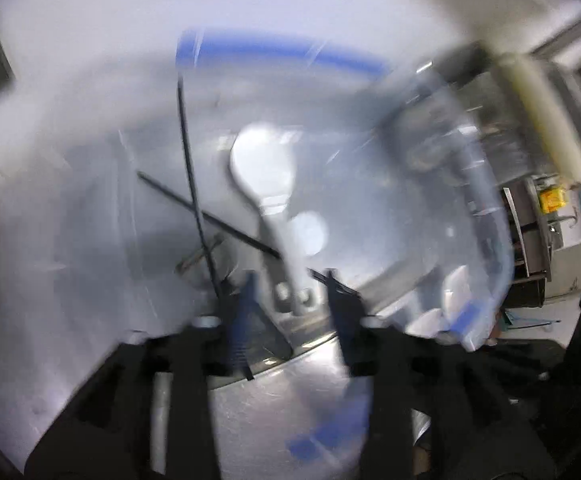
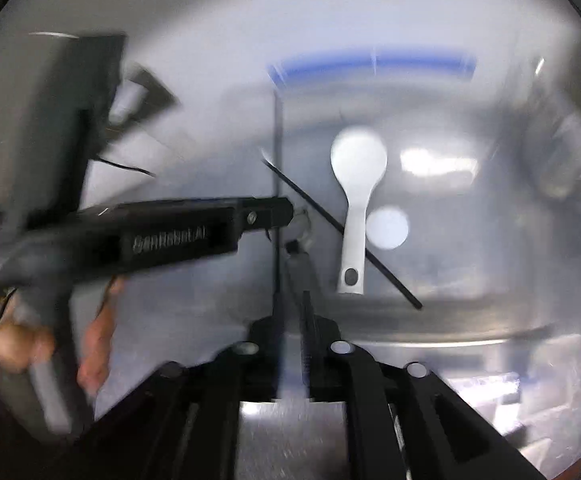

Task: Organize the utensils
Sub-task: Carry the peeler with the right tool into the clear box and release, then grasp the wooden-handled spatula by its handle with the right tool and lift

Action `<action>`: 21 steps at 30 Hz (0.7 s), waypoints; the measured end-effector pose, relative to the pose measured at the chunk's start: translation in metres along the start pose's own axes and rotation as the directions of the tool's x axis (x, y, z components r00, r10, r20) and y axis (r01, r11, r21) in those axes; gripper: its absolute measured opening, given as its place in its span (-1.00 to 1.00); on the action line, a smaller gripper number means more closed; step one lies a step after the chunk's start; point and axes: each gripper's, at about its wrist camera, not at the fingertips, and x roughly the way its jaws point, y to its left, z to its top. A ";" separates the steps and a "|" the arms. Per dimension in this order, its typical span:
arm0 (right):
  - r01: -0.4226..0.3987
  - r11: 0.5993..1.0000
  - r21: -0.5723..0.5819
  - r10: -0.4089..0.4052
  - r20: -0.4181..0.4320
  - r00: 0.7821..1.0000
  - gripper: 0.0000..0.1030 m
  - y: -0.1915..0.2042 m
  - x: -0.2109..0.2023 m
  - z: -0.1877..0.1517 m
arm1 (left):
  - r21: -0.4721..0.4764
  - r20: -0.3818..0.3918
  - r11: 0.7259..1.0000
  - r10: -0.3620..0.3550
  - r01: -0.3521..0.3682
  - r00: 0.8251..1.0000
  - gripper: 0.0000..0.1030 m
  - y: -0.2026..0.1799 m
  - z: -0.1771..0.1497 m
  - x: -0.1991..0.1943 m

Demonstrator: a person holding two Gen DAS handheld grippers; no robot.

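Observation:
A clear plastic bin with blue tape on its rim (image 1: 274, 46) (image 2: 370, 62) fills both blurred views. Inside lie a white spoon (image 1: 262, 160) (image 2: 356, 184) and two crossed black chopsticks (image 1: 188, 152) (image 2: 330, 220). My left gripper (image 1: 290, 292) is open, its fingers either side of the spoon's handle end. It also shows from the side in the right wrist view (image 2: 290, 216), reaching into the bin. My right gripper (image 2: 292, 304) is shut on the bin's near wall, beside the upright chopstick.
The bin rests on a metal table (image 2: 290, 432). Dark shelving and a cream roll (image 1: 542, 116) stand at the right of the left wrist view. A grey upright object (image 2: 50, 120) stands at the left of the right wrist view.

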 end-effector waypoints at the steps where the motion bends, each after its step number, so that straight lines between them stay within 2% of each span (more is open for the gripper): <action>1: 0.009 1.000 -0.022 -0.008 0.042 0.999 -0.30 0.004 -0.021 -0.015 | 0.031 0.054 0.999 -0.014 0.013 0.998 0.32 -0.008 -0.007 -0.018; 2: 0.045 0.998 -0.052 -0.040 0.092 0.995 -0.20 0.010 -0.046 -0.042 | 0.070 0.117 0.997 -0.035 0.027 0.993 0.45 -0.018 -0.017 -0.040; 4: 0.104 0.991 -0.084 -0.095 0.103 0.990 -0.20 0.013 -0.064 -0.078 | 0.143 0.201 0.989 -0.075 0.047 0.977 0.45 -0.037 -0.044 -0.078; 6: 0.162 0.983 -0.086 -0.157 0.061 0.986 -0.20 0.017 -0.067 -0.127 | 0.185 0.224 0.980 -0.118 0.077 0.967 0.50 -0.050 -0.071 -0.100; 8: 0.226 0.971 -0.071 -0.229 -0.038 0.973 -0.20 0.015 -0.045 -0.174 | 0.209 0.217 0.973 -0.143 0.097 0.966 0.50 -0.057 -0.097 -0.107; 11: 0.251 0.967 -0.046 -0.255 -0.156 0.954 -0.20 0.005 -0.003 -0.210 | 0.207 0.160 0.972 -0.144 0.109 0.977 0.50 -0.057 -0.134 -0.096; 12: 0.260 0.965 -0.032 -0.261 -0.183 0.948 -0.21 0.004 0.011 -0.221 | 0.191 0.115 0.974 -0.147 0.123 0.982 0.50 -0.055 -0.146 -0.086; 14: 0.266 0.964 -0.016 -0.263 -0.203 0.943 -0.21 0.002 0.027 -0.235 | 0.160 0.033 0.977 -0.149 0.142 0.988 0.50 -0.051 -0.164 -0.064; 17: 0.300 0.954 -0.019 -0.297 -0.195 0.935 -0.24 0.000 0.040 -0.243 | 0.098 -0.066 0.986 -0.125 0.131 0.990 0.50 -0.041 -0.187 -0.034; 19: 0.298 0.954 -0.002 -0.292 -0.206 0.934 -0.33 -0.004 0.051 -0.242 | 0.071 -0.099 0.988 -0.129 0.136 0.987 0.50 -0.037 -0.196 -0.023; 21: 0.288 0.958 0.012 -0.279 -0.212 0.937 -0.58 -0.008 0.061 -0.242 | 0.047 -0.129 0.988 -0.137 0.144 0.982 0.50 -0.033 -0.208 -0.014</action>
